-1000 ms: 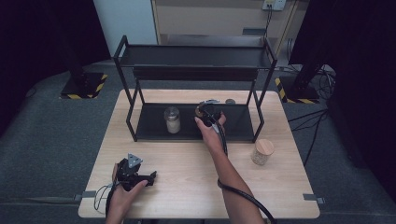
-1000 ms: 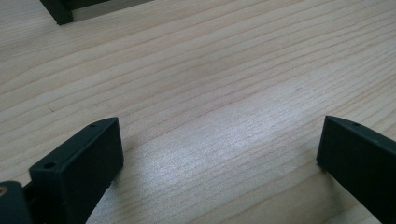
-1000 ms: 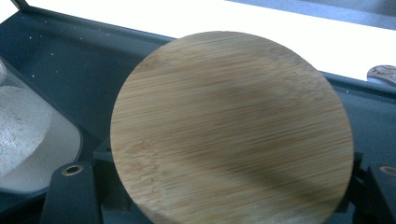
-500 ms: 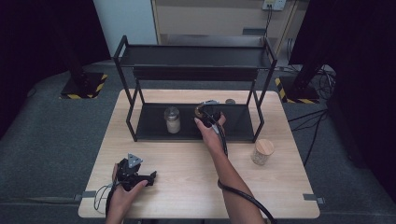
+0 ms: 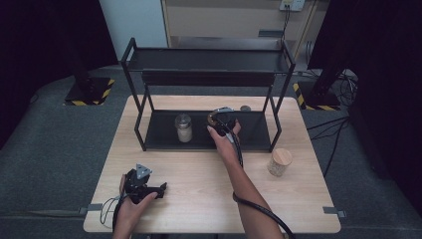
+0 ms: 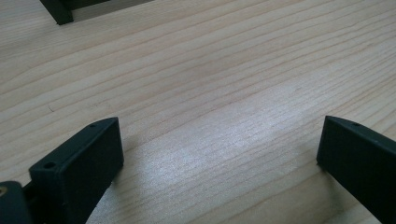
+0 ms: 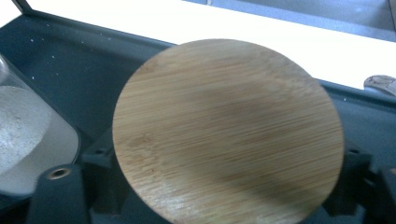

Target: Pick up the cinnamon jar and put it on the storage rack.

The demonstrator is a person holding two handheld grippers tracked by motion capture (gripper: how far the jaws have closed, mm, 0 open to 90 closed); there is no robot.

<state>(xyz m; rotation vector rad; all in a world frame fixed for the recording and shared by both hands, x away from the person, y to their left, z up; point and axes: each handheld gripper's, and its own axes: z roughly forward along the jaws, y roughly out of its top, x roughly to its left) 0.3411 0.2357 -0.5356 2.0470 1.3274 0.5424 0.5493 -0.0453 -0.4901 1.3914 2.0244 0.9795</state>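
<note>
Right hand-held gripper (image 5: 220,118) jaws are just being opened around the bamboo-lidded jar (image 7: 228,130), which is being seated on the rack's (image 5: 149,107) lower shelf; left hand-held gripper (image 5: 155,189), open, is being rested on the tabletop (image 5: 199,189) before the rack.

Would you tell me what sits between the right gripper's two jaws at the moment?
A jar's round bamboo lid lies between them in the right gripper view, over the rack's dark lower shelf; the right gripper has just been opening around it.
</note>
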